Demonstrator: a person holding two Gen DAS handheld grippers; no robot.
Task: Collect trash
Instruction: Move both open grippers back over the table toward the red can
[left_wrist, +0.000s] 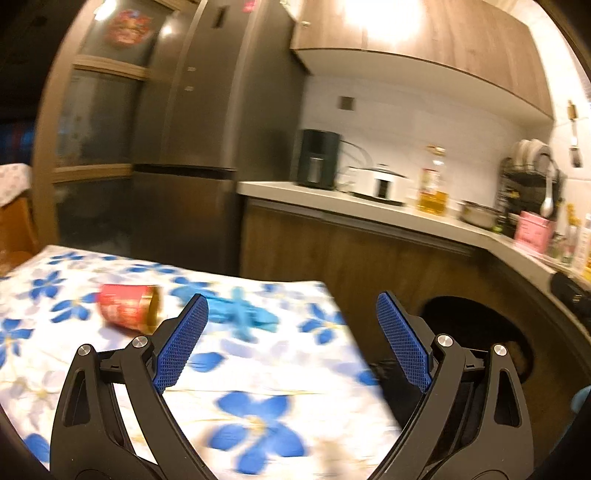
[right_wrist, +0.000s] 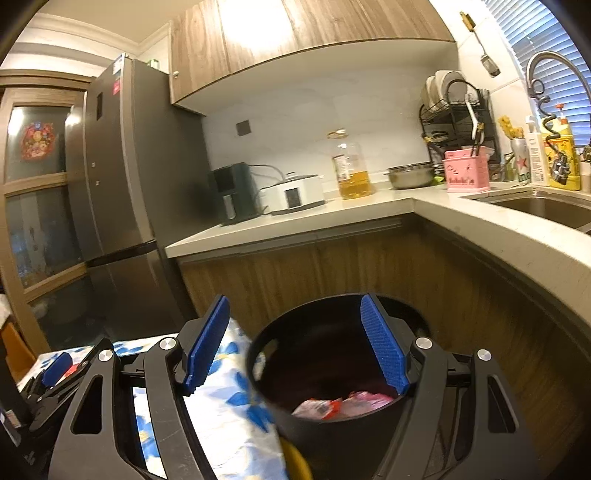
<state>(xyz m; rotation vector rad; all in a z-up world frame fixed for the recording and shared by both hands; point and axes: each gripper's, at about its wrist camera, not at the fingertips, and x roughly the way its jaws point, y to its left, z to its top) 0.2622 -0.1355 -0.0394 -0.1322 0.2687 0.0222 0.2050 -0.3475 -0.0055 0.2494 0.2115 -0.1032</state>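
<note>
A red and gold can lies on its side on the table with the blue-flowered cloth. A crumpled blue piece lies right of it. My left gripper is open and empty above the table, right of the can. A black trash bin stands beside the table, with pink and red wrappers inside. My right gripper is open and empty just above the bin's mouth. The bin also shows in the left wrist view.
A grey fridge stands behind the table. The L-shaped counter holds a dark appliance, a white cooker, an oil bottle, a steel bowl, a pink holder and a dish rack. A sink is at right.
</note>
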